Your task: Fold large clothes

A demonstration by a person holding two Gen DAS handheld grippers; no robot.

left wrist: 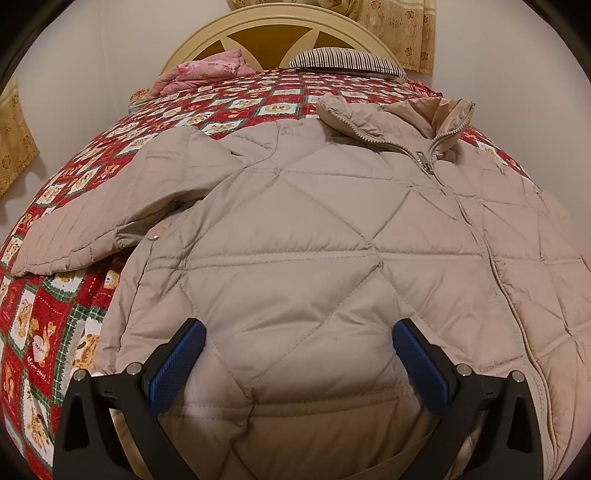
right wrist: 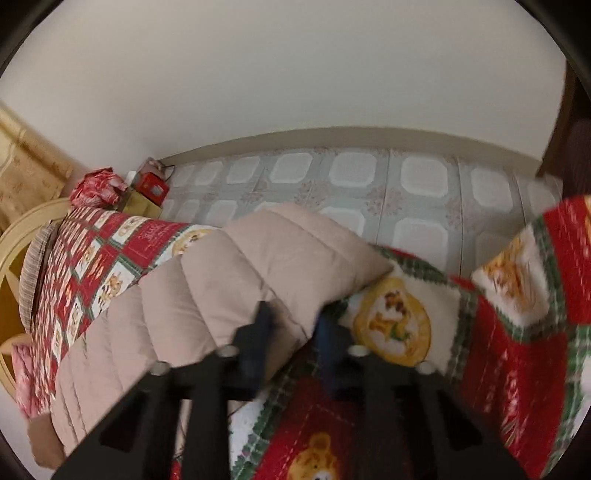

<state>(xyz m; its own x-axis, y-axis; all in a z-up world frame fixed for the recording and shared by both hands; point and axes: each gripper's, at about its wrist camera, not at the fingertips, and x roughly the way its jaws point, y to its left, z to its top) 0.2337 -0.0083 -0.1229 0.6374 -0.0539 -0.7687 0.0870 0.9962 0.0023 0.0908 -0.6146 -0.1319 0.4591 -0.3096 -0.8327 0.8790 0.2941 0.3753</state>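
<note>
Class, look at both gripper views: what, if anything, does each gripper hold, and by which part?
The right gripper is shut on the beige jacket's sleeve, near its cuff end. The left gripper is open above the jacket, holding nothing.

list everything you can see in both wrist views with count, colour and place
quilted puffer jacket: one, beige, zipped, spread flat on the bed
jacket sleeve: one, beige, lying toward the bed edge
patchwork bedspread: one, red, green and white, covering the bed
rounded headboard: one, cream and gold, far end of bed
striped pillow: one, dark and white, by the headboard
folded floral quilt: one, pink, by the headboard
patterned curtains: gold, behind the headboard
tiled floor: pale, beside the bed
left gripper: black with blue pads, open above the jacket hem
right gripper: black, closed on the sleeve
</note>
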